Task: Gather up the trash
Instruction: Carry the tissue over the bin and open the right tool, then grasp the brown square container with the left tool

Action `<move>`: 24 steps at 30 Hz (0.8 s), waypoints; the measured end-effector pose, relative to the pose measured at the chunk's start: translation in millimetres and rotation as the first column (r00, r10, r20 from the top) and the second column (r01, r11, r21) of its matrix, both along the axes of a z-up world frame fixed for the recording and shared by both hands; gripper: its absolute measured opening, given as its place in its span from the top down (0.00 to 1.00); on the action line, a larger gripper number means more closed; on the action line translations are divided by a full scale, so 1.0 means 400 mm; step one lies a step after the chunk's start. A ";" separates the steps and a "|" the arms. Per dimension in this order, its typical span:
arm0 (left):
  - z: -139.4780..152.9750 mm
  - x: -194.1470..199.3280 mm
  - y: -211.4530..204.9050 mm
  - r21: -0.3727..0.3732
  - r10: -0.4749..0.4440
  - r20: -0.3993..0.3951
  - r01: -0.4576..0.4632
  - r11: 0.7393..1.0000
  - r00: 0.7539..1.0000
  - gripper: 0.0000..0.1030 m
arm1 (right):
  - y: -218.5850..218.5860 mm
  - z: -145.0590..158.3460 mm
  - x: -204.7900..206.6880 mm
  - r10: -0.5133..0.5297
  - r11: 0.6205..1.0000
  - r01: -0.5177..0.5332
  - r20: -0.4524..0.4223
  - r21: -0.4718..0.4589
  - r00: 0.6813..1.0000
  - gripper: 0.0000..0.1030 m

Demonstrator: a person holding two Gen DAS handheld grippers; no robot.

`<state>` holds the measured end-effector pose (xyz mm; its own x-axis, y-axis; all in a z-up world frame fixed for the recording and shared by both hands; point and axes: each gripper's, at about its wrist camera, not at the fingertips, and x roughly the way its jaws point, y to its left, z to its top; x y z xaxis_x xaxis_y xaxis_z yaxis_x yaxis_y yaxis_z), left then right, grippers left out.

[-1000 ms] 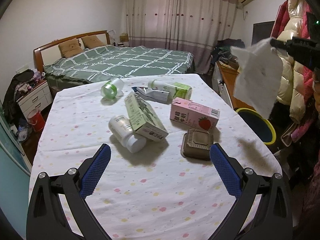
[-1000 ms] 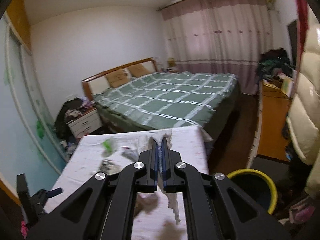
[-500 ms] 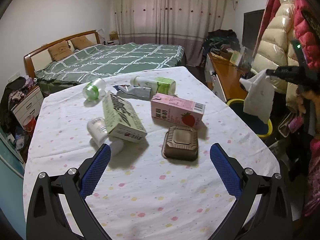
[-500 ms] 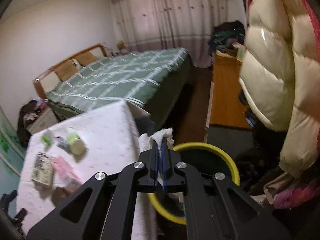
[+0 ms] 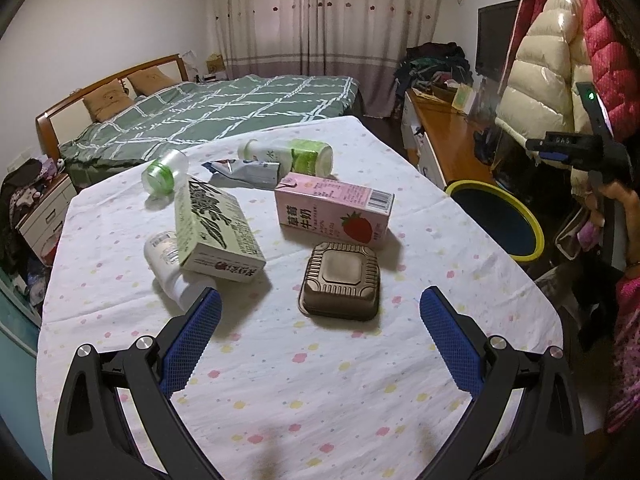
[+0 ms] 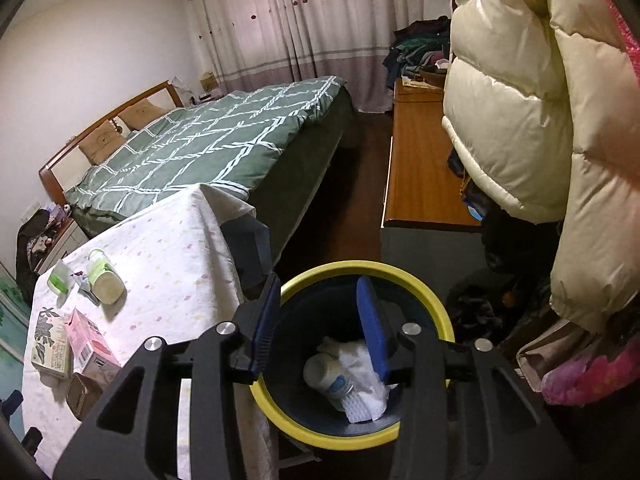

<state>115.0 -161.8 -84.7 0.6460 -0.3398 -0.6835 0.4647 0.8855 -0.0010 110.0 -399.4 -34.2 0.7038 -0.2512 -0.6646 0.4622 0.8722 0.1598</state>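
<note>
Trash lay in two places. In the right wrist view the bin (image 6: 360, 432), yellow-rimmed, sat low in the middle of the frame, with a crumpled tissue (image 6: 366, 384) and a white bottle (image 6: 326, 376) already inside it. The right gripper (image 6: 320, 320) hung directly above the bin, its fingers spread and holding nothing, so the drop step looked finished.

In the left wrist view the left gripper (image 5: 320, 340) hovered at the bottom of the frame over the bench (image 5: 320, 400), fingers spread wide and empty. Just beyond them lay a brown tray (image 5: 340, 284), upside down. Behind it were a pink carton (image 5: 334, 210), a green carton (image 5: 214, 232) resting on a white jar (image 5: 170, 264), a foil wrapper (image 5: 244, 172) and two more bottles.

The next move probably called for lowering the left fingers around the tray and closing on its sloped sides, which could slip.
</note>
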 end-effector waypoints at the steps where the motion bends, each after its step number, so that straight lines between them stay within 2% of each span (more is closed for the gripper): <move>1: -0.004 0.003 -0.005 0.004 -0.003 -0.003 0.003 1.000 1.000 0.05 | 0.003 0.004 -0.003 0.003 1.000 -0.003 0.003 -0.003 1.000 0.62; 16: -0.131 0.138 -0.116 0.104 -0.042 -0.084 0.051 0.993 0.996 0.06 | 0.059 -0.027 -0.037 0.069 0.997 -0.070 0.019 0.031 0.997 0.62; 24: -0.164 0.186 -0.137 0.117 -0.038 -0.107 0.051 0.992 0.994 0.18 | 0.058 -0.045 -0.036 0.079 0.996 -0.079 0.014 0.051 0.997 0.62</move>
<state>189.3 -216.7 -150.4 0.5550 -0.2783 -0.7840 0.5066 0.8605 0.0532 95.8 -376.0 -52.2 0.7280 -0.1603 -0.6666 0.3898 0.8966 0.2102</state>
